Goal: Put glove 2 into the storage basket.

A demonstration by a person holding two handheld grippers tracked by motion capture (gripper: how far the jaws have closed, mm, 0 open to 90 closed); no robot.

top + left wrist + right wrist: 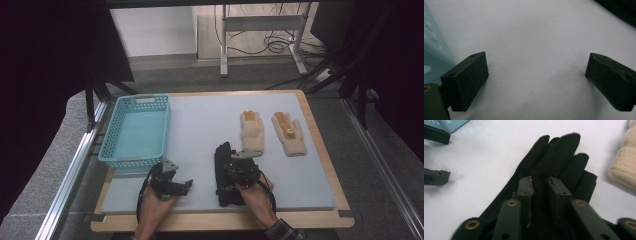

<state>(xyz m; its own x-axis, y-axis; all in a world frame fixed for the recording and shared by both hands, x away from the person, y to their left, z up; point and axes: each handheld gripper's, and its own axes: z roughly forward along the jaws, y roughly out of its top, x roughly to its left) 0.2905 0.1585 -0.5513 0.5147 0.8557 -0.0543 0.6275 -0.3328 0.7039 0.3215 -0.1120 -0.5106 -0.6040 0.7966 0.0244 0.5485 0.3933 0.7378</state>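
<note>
Black two-jaw grippers with brass-ringed screw holes, looping black cables, grey three-cornered plates, plaid cuff (282, 231)

- Black glove (554, 162), plain, no pattern.
- Two cream gloves (252, 131), fingertips orange-tan.
- Turquoise basket (116, 131) with a perforated lattice wall.
- Counter (200, 120) pale grey-white on top, light wood at its edge.
- Both grippers' jaws matt black.

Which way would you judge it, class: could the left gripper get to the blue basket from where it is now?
Probably yes. The left gripper stands with its jaws wide apart and nothing between them, just in front of the blue basket, and only bare mat lies between. The black glove is off to its right.
</note>
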